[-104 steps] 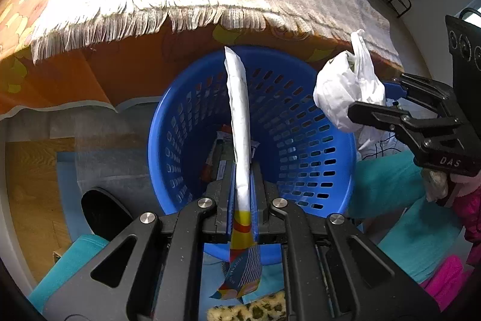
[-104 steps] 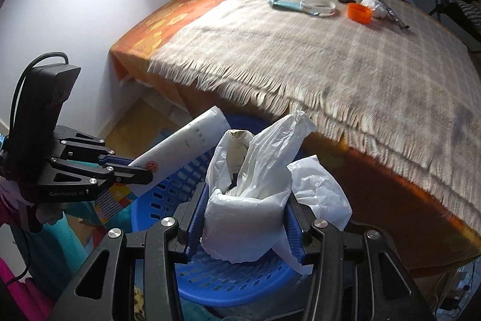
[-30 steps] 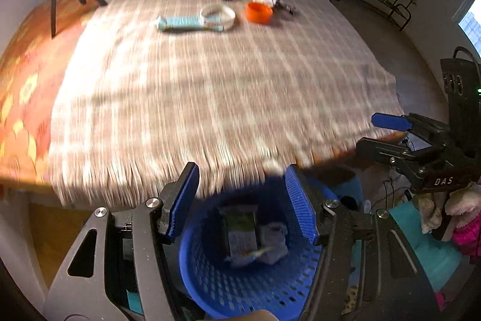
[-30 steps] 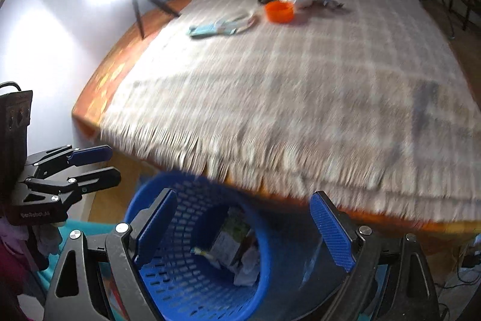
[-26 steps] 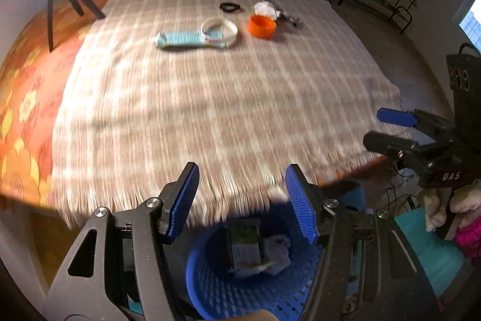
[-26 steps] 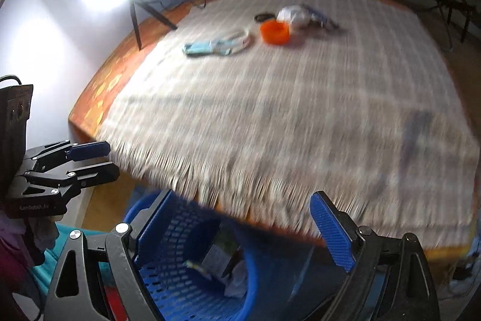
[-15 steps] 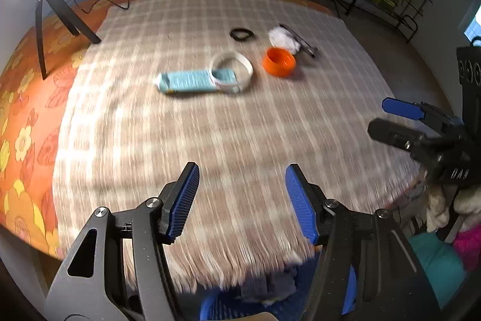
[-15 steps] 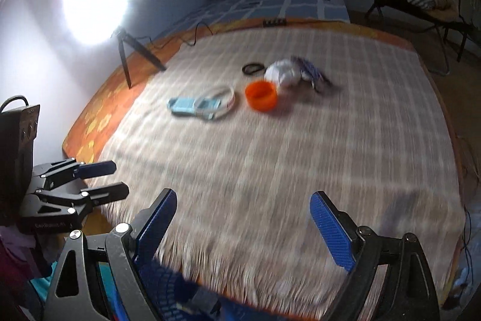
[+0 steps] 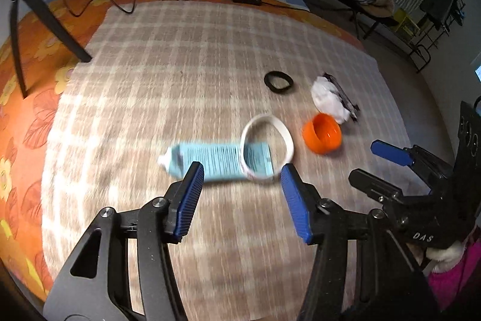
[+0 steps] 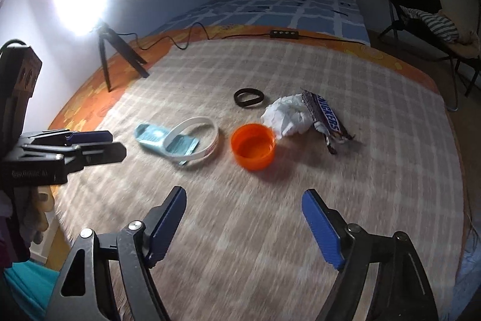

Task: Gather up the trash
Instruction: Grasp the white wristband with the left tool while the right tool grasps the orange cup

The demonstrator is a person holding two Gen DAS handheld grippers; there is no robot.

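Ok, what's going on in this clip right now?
A person is clearing trash off a bed covered by a plaid blanket. Both tools are open and empty: the left hand-held gripper points at the light blue tube with a white ring lying over it, and the right hand-held gripper hangs short of the orange cap. A crumpled white wrapper, a Snickers wrapper and a black band also lie on the blanket, untouched.

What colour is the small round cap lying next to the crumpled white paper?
Orange; the right wrist view shows it best, open side up.
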